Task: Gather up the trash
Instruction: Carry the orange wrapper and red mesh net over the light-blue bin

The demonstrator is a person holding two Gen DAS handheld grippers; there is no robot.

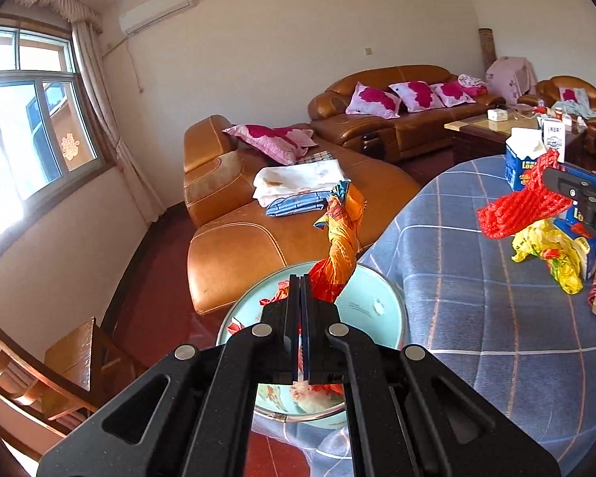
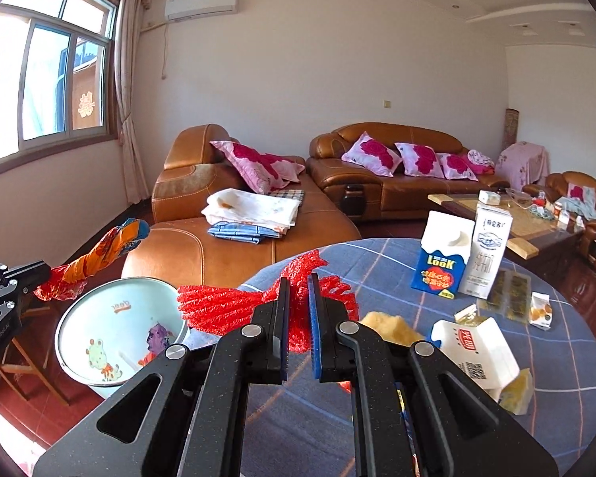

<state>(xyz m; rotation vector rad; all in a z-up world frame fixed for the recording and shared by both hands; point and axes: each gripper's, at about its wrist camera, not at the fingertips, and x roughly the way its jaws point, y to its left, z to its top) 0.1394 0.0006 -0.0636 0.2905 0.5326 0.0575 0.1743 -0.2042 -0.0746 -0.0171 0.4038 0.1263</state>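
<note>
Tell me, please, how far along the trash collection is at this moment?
Partly done. The bin already holds a few scraps. In hand: the left tongs grip a twisted orange wrapper over the bin, and the right tongs grip red foam netting above the table. Left on the table: two upright cartons, a tipped white carton, a small pack and yellowish scraps.
</note>
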